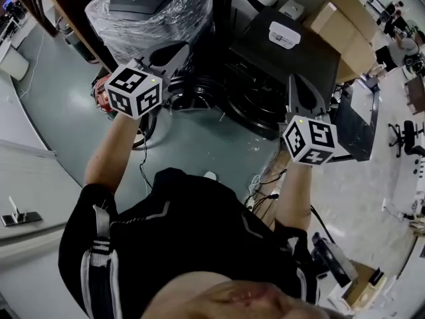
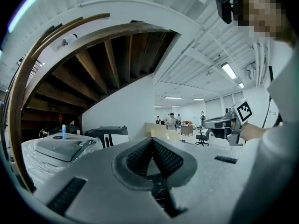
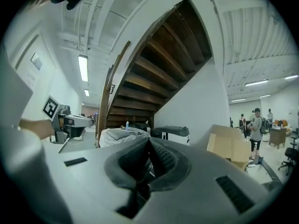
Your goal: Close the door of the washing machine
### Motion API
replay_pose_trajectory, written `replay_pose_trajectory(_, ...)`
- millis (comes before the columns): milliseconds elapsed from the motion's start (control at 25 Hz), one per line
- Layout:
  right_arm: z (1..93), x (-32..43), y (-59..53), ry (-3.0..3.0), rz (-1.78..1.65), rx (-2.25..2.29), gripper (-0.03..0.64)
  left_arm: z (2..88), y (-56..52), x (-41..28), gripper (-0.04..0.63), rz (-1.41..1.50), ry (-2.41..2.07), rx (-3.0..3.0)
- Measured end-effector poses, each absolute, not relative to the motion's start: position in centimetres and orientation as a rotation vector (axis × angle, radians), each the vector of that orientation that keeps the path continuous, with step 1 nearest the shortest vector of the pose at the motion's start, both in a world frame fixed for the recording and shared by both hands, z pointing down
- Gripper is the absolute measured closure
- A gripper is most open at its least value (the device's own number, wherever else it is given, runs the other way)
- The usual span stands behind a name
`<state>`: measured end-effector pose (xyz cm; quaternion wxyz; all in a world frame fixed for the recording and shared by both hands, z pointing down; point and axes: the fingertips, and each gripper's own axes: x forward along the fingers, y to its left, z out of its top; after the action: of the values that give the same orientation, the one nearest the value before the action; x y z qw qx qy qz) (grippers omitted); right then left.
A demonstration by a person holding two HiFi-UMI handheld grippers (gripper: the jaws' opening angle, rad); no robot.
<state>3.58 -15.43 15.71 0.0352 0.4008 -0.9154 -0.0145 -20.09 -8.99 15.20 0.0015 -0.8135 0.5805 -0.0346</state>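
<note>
The left gripper (image 1: 180, 50) and the right gripper (image 1: 295, 84) are held level, jaws pressed together with nothing gripped. The black washing machine (image 1: 279, 55) is seen just ahead.

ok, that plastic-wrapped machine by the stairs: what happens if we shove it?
The plastic-wrapped machine looks bulky and boxy, so it is probably heavy and unlikely to tip or slide. Its film is glossy and loosely crinkled, so a push would likely slip or bunch it first.
</note>
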Motion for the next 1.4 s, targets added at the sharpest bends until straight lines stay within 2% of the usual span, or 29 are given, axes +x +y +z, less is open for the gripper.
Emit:
replay_pose_trajectory(560, 16.1, 1.0, -20.0, -2.711, -0.074, 1.365, 0.612, 17.2, -16.8, -24.1, 0.598, -0.159, 1.693, -2.645)
replay_pose_trajectory(1000, 17.3, -8.0, -24.4, -2.591, -0.030, 1.522, 0.612, 19.6, -23.4, -32.4, 0.598, -0.212, 1.472, -2.765)
replay_pose_trajectory(1400, 21.3, -14.3, -25.4, -2.487, 0.067, 1.577, 0.612, 26.4, -26.8, -37.5, 0.598, -0.347, 1.365, -2.892)
